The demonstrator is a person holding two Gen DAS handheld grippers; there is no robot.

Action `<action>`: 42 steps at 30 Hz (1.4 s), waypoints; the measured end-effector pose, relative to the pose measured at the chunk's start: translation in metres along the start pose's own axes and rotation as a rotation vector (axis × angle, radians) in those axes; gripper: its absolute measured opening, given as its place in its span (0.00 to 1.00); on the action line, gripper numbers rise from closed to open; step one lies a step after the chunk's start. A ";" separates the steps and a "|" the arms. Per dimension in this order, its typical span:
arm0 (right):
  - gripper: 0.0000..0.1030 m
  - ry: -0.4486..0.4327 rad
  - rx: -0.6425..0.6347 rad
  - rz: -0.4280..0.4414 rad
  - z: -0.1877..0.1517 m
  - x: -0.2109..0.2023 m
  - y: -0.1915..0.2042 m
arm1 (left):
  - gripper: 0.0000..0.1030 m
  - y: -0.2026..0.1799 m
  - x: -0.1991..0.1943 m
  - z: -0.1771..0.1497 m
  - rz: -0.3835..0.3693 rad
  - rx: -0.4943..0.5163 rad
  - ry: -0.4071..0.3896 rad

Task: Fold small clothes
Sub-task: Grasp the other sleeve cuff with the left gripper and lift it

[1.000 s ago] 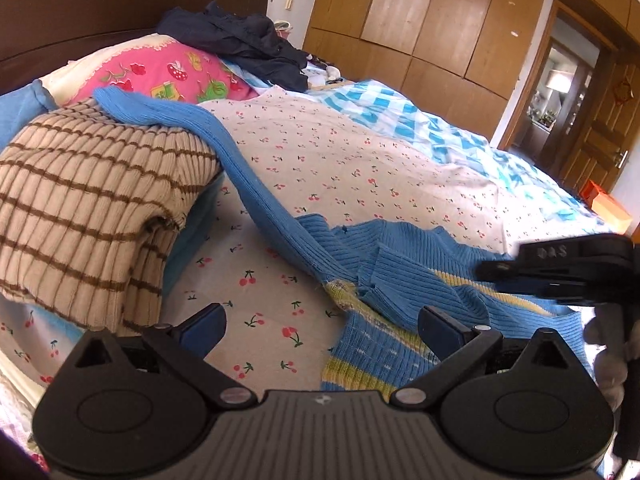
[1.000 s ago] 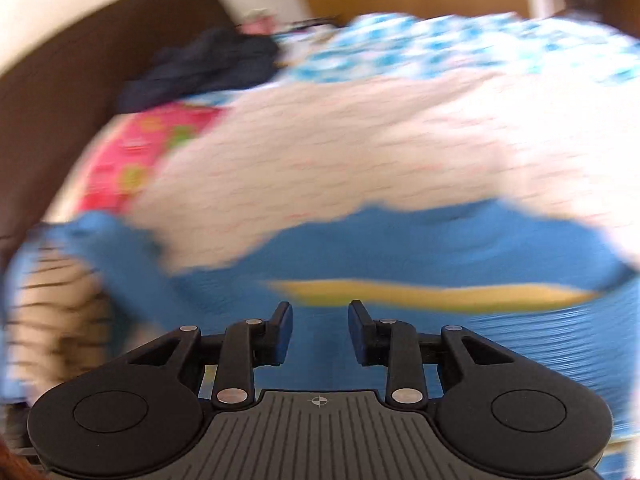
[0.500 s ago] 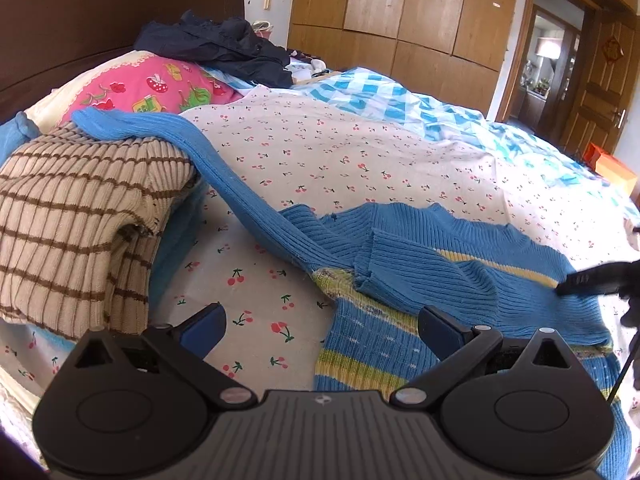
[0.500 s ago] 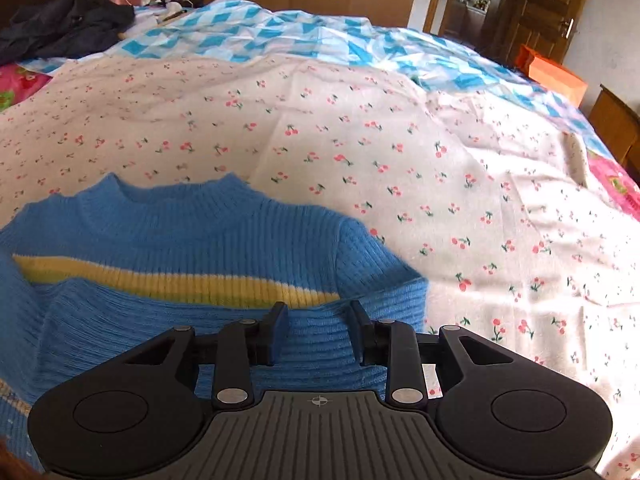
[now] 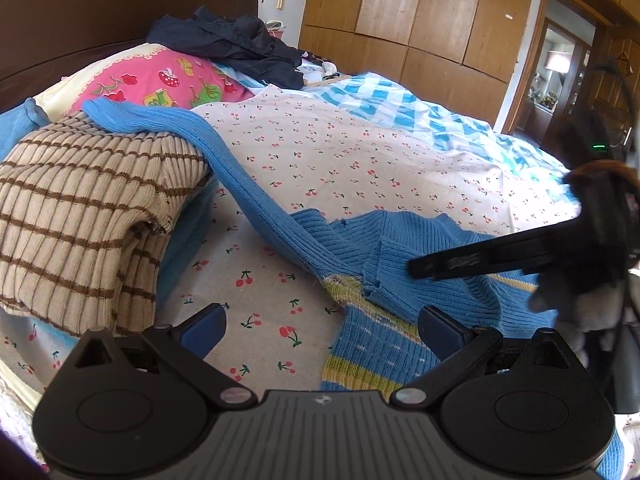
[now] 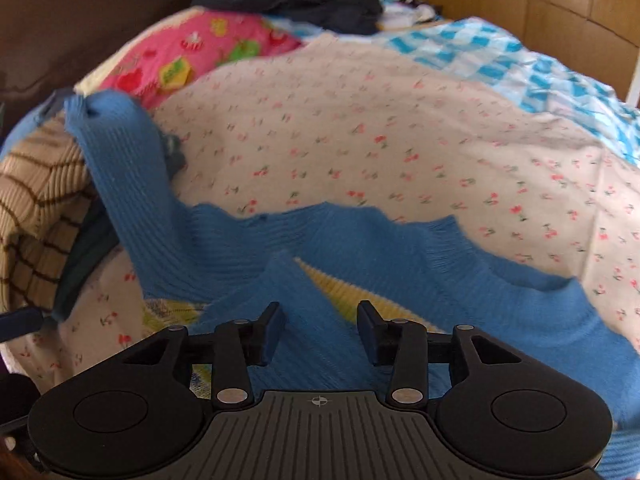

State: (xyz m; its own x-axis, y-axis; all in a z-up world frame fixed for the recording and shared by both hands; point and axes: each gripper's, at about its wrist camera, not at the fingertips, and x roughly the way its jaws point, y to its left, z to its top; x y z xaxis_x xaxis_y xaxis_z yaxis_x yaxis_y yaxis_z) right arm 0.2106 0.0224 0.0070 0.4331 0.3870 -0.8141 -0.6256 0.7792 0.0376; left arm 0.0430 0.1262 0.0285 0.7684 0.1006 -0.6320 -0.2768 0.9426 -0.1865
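A blue ribbed sweater with yellow stripes lies on the cherry-print bed sheet. One long sleeve stretches up to the left over a tan striped folded garment. My left gripper is open and empty, low over the sweater's hem. My right gripper is open and empty, just above the sweater's folded body; it also shows in the left wrist view at the right, fingertips over the sweater.
A pink fruit-print pillow and a dark pile of clothes lie at the bed's head by the brown headboard. A blue checked quilt covers the far side. Wooden wardrobes stand behind.
My right gripper has swung back left over the sweater and its jaws have opened wider. The left gripper has barely moved and stays open.
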 end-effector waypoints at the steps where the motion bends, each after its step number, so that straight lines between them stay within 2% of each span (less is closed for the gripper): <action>1: 0.40 0.021 0.000 0.016 0.000 0.004 0.002 | 1.00 0.000 0.000 0.000 -0.001 -0.002 0.001; 4: 0.42 0.039 0.001 0.087 0.000 0.000 0.007 | 1.00 0.003 -0.001 0.001 -0.005 -0.017 -0.004; 6: 0.38 0.027 -0.028 0.047 0.001 -0.007 0.011 | 1.00 0.006 -0.001 0.001 -0.008 -0.029 -0.003; 8: 0.40 -0.024 -0.053 0.001 0.002 -0.017 0.013 | 1.00 0.007 -0.001 0.001 -0.013 -0.038 -0.001; 11: 0.40 -0.043 -0.068 0.078 0.001 -0.034 0.015 | 1.00 0.009 -0.003 0.001 -0.014 -0.048 -0.010; 14: 0.40 -0.002 -0.109 0.155 -0.003 -0.036 0.020 | 1.00 0.011 -0.003 0.001 -0.020 -0.057 -0.008; 16: 0.40 0.035 -0.128 0.148 -0.007 -0.028 0.021 | 1.00 0.011 -0.003 0.001 0.002 -0.060 -0.006; 18: 0.40 0.074 -0.112 0.136 -0.010 -0.016 0.018 | 1.00 0.015 -0.003 0.002 -0.011 -0.079 -0.002; 20: 0.26 0.083 -0.070 0.129 -0.011 -0.010 0.015 | 1.00 0.015 -0.003 0.002 -0.012 -0.087 -0.004; 21: 0.12 0.078 -0.054 0.115 -0.011 -0.011 0.013 | 1.00 0.014 -0.003 0.001 -0.010 -0.084 -0.003; 22: 0.05 0.067 -0.030 0.113 -0.010 -0.014 0.009 | 1.00 0.014 -0.003 0.001 -0.010 -0.079 -0.003; 26: 0.05 -0.053 0.101 0.089 0.002 -0.044 -0.008 | 1.00 0.011 -0.003 0.001 -0.012 -0.062 -0.004; 29: 0.05 -0.125 0.138 0.132 0.009 -0.060 -0.010 | 1.00 0.011 -0.002 0.001 -0.013 -0.060 -0.003; 31: 0.05 -0.105 0.113 0.170 0.008 -0.057 -0.002 | 1.00 0.011 -0.002 0.002 -0.012 -0.061 -0.003; 33: 0.08 -0.019 0.069 0.210 0.001 -0.042 0.005 | 1.00 0.011 -0.001 0.002 -0.009 -0.061 -0.002; 34: 0.12 0.003 0.069 0.199 -0.004 -0.037 0.008 | 1.00 0.011 -0.001 0.002 -0.008 -0.060 -0.001; 36: 0.15 0.038 0.093 0.208 -0.010 -0.029 0.002 | 1.00 0.010 -0.001 0.001 -0.006 -0.056 0.000; 38: 0.16 0.023 0.162 0.257 -0.010 -0.034 -0.011 | 1.00 0.009 -0.001 0.001 -0.004 -0.049 -0.001; 40: 0.27 -0.023 0.206 0.294 -0.011 -0.044 -0.024 | 1.00 0.008 0.000 0.001 -0.002 -0.044 0.001; 42: 0.32 -0.068 0.234 0.277 -0.012 -0.048 -0.035 | 1.00 0.007 0.001 0.001 -0.003 -0.039 0.004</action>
State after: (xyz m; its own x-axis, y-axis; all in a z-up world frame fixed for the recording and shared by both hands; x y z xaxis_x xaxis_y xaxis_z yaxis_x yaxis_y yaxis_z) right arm 0.2038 -0.0296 0.0376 0.3149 0.6250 -0.7143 -0.5636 0.7287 0.3891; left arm 0.0427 0.1333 0.0275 0.7667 0.0961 -0.6347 -0.2967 0.9298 -0.2177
